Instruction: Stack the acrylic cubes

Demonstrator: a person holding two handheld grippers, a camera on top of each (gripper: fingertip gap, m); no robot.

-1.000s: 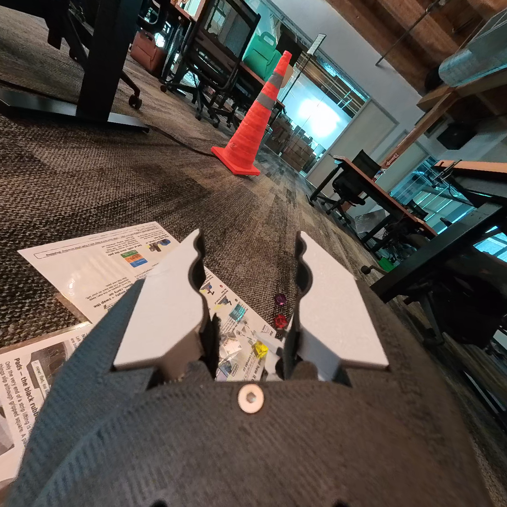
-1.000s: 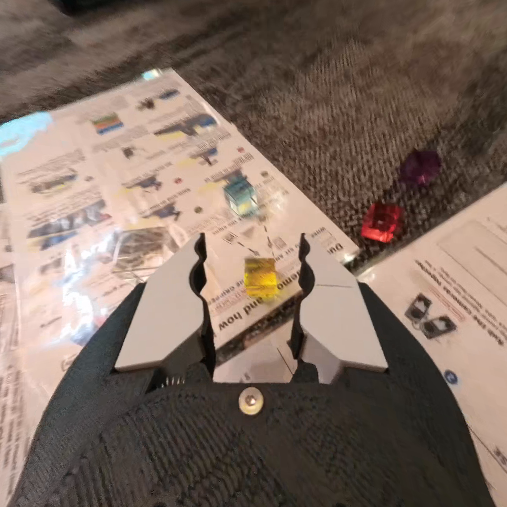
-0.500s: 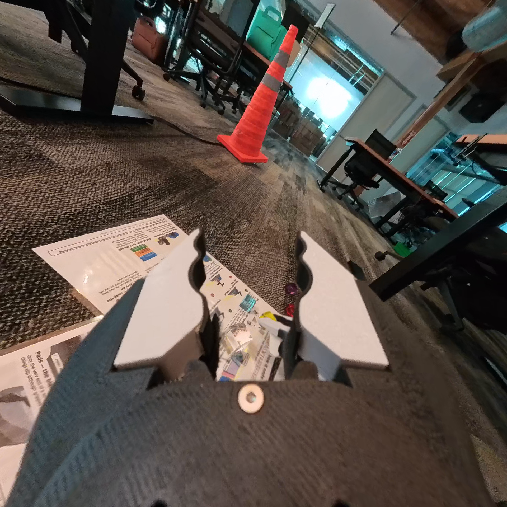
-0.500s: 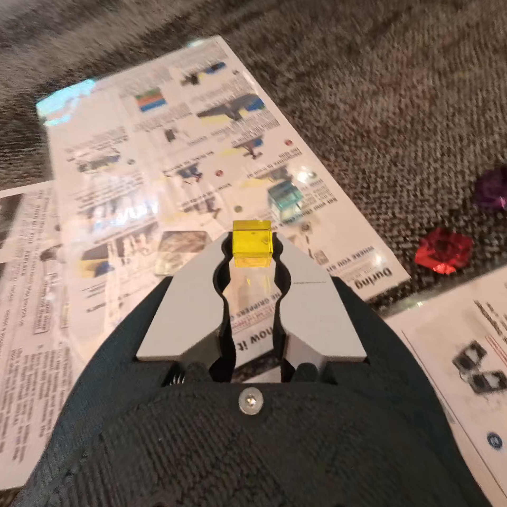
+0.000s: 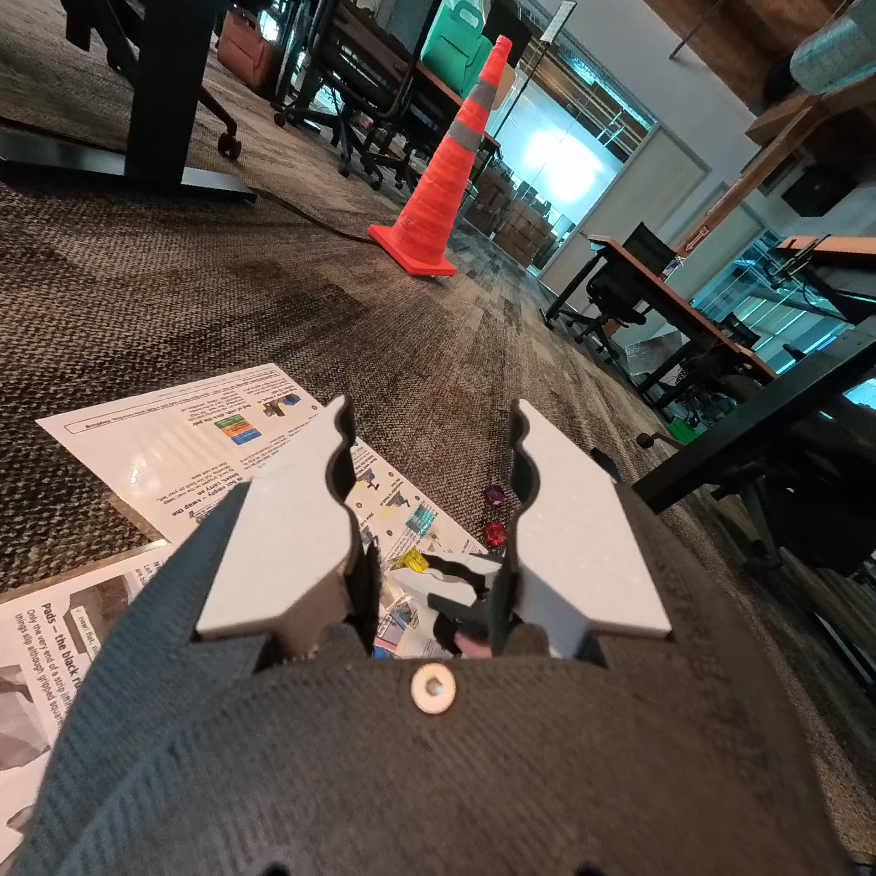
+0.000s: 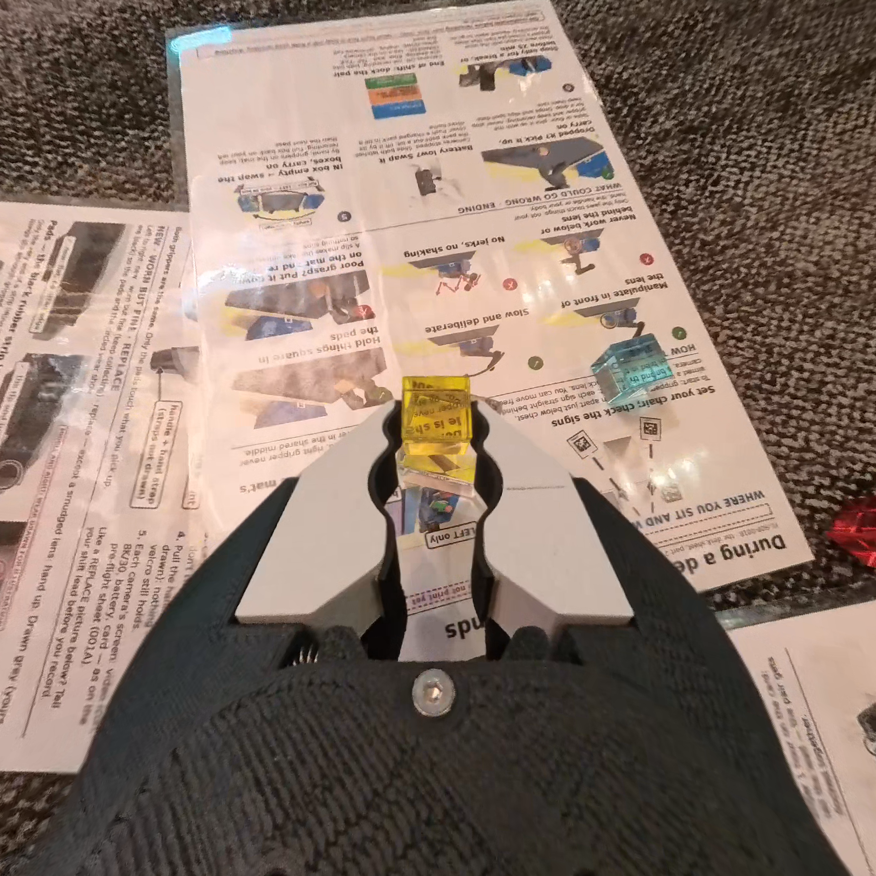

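The left gripper (image 5: pixel 431 417) hung low over the carpet (image 5: pixel 237 294) with its jaws spread wide and nothing between them — only floor showed in the gap. Beneath it lay a laminated sheet (image 5: pixel 156 450), and well beyond, an orange traffic cone (image 5: pixel 445 170) stood upright among desks and office chairs. Looking down through those open fingers, the right gripper (image 5: pixel 417 566) came into sight farther off, a yellow cube (image 5: pixel 411 560) at its tips, with a pale blue cube (image 5: pixel 421 516) on the sheet just past it and a red gem (image 5: pixel 494 532) and a purple gem (image 5: pixel 494 495) on the carpet off the sheet's edge. Over to the right wrist view — the right gripper (image 6: pixel 436 417) had its jaws drawn in narrow, both fingertips (image 6: pixel 379 429) pressed against the sides of the clear yellow cube (image 6: pixel 435 417), held right at the very tips and square to them. Under it, between the fingers, sat a clear block (image 6: pixel 433 476) tinted yellow by the cube above; whether the two touched could not be told. The blue cube (image 6: pixel 630 367) rested on the sheet (image 6: pixel 332 118) to the right and a little ahead, apart from the gripper, and the red gem (image 6: pixel 855 528) lay on the carpet at the far right edge. Another printed sheet (image 6: pixel 71 426) lay alongside on the left.
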